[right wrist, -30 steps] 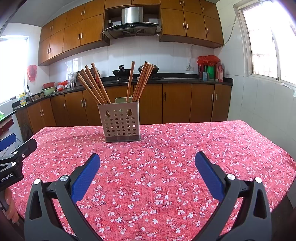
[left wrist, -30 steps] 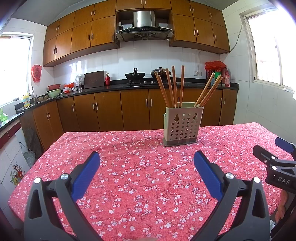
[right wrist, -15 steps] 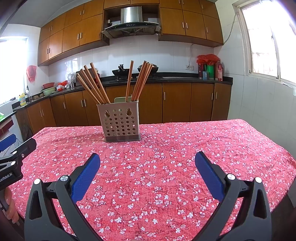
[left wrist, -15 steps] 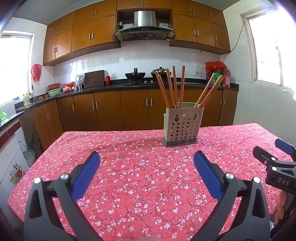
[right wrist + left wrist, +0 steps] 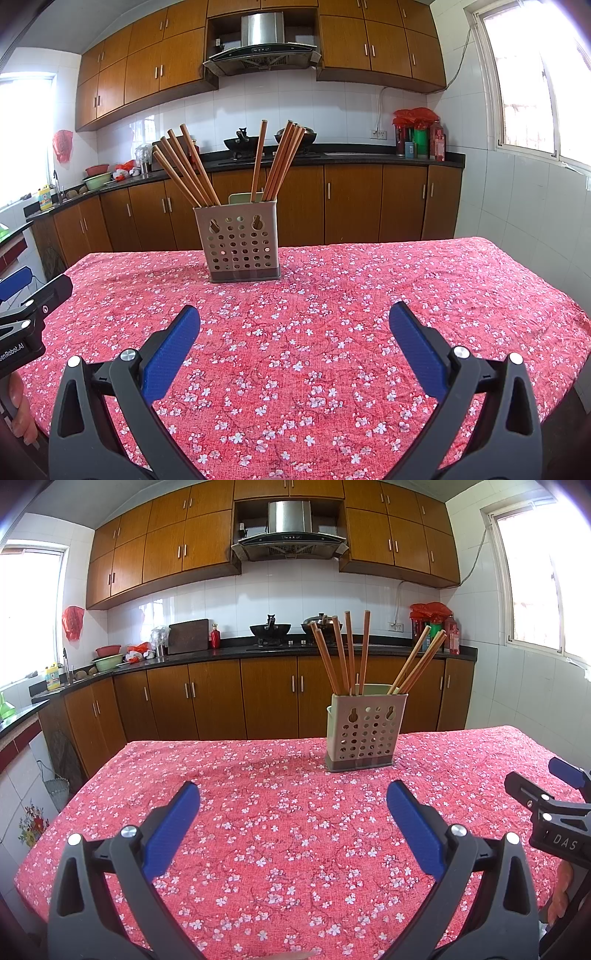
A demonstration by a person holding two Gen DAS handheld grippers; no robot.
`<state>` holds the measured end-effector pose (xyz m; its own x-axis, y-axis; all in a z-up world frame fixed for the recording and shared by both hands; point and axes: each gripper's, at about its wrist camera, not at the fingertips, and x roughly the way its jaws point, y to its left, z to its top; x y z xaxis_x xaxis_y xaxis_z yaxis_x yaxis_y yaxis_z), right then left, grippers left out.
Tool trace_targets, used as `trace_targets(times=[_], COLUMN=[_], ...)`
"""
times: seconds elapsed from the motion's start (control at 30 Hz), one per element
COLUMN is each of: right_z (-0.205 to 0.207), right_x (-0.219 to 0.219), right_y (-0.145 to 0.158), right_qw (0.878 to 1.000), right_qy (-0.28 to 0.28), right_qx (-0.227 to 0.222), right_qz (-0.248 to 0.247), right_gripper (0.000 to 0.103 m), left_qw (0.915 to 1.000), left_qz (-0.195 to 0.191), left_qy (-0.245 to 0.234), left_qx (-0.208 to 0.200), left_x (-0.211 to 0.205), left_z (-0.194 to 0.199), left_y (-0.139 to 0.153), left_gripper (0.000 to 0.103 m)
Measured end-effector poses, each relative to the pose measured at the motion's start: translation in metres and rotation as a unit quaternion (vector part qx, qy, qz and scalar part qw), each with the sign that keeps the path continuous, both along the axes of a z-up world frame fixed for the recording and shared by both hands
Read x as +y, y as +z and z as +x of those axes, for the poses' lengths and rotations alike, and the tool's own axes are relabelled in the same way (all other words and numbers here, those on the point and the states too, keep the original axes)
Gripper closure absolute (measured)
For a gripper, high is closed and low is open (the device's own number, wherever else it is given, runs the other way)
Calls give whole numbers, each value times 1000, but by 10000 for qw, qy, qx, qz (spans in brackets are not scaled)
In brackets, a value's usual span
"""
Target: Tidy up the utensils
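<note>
A beige perforated utensil holder [image 5: 364,731] [image 5: 242,243] stands upright on the far half of the table. Several brown wooden chopsticks [image 5: 345,653] [image 5: 184,168] lean out of it in two bunches. My left gripper [image 5: 293,808] hovers low over the near part of the table, open, nothing between its blue pads. My right gripper [image 5: 295,328] is likewise open and empty, well short of the holder. Each gripper shows at the edge of the other's view: the right gripper [image 5: 550,805] and the left gripper [image 5: 26,314].
A red floral tablecloth [image 5: 280,812] [image 5: 369,288] covers the table. Behind it run brown kitchen cabinets and a black counter [image 5: 258,651] with woks, bottles and bowls. A person's hand [image 5: 20,410] holds the left gripper's handle.
Both views have shifted very slightly; the holder sits a touch lower in frame. Both grippers stay open and empty, and nothing on the table has moved.
</note>
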<state>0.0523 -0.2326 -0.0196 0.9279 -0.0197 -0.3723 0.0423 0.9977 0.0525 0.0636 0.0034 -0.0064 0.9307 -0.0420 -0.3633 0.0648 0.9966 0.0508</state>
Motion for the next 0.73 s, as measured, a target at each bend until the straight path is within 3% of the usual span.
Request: trace_targets(times=[0.73], right_z=[0], right_x=[0], right_y=[-1], right_qw=[10000], right_qy=[3], right_qx=[16], right_qz=[11], right_gripper=[2], left_qw=[10000], left_qz=[-26], left_qy=[39], left_qx=[36], left_x=[-1], left_z=[0], left_y=[-3], left_gripper=[4])
